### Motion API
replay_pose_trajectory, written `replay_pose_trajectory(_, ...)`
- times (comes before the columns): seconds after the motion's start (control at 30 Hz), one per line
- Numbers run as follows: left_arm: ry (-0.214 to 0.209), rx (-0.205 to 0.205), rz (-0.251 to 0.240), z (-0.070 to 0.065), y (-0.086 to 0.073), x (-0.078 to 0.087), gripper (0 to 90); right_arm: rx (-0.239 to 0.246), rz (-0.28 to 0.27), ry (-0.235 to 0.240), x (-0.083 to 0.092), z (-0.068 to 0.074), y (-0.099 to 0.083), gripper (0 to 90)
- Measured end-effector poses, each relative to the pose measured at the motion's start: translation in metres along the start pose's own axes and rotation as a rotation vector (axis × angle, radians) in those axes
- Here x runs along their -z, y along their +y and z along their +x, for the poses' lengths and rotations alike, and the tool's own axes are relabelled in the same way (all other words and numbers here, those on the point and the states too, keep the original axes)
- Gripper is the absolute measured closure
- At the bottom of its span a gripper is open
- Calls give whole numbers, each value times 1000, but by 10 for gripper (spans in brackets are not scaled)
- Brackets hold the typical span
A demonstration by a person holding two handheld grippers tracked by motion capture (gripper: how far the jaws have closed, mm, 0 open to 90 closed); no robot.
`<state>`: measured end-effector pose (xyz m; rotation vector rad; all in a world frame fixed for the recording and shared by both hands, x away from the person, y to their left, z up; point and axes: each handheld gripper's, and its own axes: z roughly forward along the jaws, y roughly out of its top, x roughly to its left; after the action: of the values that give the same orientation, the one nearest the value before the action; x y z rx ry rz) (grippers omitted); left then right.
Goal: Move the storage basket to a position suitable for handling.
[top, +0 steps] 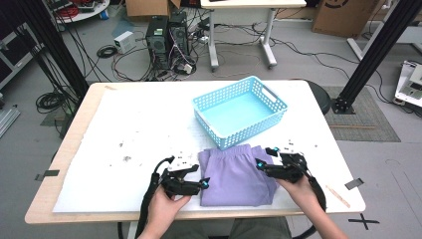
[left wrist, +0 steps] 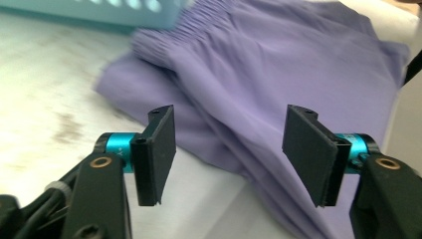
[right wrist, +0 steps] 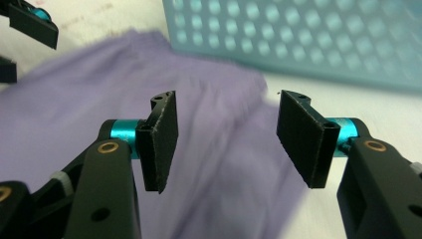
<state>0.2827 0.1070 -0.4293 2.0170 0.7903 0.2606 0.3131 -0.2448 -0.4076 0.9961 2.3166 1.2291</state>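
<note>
Jaws of both grippers [top: 203,183] [top: 260,164] released beside folded purple shorts [top: 238,173]; risk: snagging fabric, undoing fold near basket [top: 239,111].

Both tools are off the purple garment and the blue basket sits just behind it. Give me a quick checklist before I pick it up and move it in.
1. Left tool open, nothing between jaws: ok.
2. Right tool open, nothing between jaws: ok.
3. Purple garment folded, flat on the table: ok.
4. Blue basket empty inside: ok.
5. Garment clear of the basket wall: cannot tell; its waistband lies right against it.
6. Tools flank the garment, one at each side: ok.
</note>
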Motion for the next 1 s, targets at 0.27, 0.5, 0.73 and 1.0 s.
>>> replay_pose_trajectory(0.27,54,-15,-7,15,-2,4,375,-23,47,23,-48,3,32,406)
replay_pose_trajectory(0.5,71,-10,-14,24,-1,5,375,-1,53,35,-67,21,39,410)
replay_pose_trajectory(0.73,80,-7,-12,27,-2,4,375,28,71,25,-85,36,49,408)
replay_pose_trajectory(1.0,97,-9,-19,30,-1,3,375,49,97,40,-107,52,70,413)
